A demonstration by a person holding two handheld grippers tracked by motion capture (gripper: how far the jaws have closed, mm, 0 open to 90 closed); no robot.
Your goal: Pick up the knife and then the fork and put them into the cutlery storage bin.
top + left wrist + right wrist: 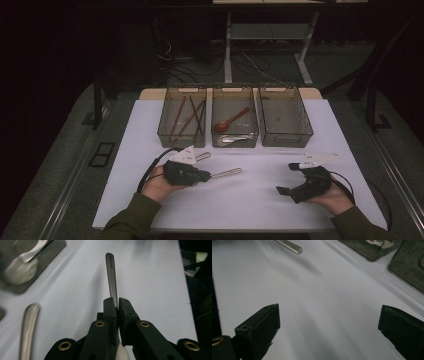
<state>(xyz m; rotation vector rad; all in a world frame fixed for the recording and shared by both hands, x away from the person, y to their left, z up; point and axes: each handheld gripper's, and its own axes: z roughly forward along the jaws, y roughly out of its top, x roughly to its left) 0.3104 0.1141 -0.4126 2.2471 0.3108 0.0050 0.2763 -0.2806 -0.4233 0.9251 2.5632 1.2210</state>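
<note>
High view: left gripper point(201, 176) clamps a metal spoon point(226, 173) above the white desk point(250, 200), bowl end hidden by the jaws; right gripper point(289, 178) jaws apart, nothing between. Left gripper view: jaws pinch the spoon point(112, 277), handle pointing away; second utensil point(28, 327) blurred, cut off. Right gripper view: jaws wide over bare desk point(324, 315).

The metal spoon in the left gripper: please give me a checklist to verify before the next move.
1. Left gripper shut on the metal spoon: ok.
2. Handle sticks out past the jaws, free of the white table: ok.
3. Middle bin has room beside the red spoon: ok.
4. Right gripper open, apart from the path: ok.
5. Second metal utensil on the table, untouched: ok.
6. Grip firmness: cannot tell.
</note>
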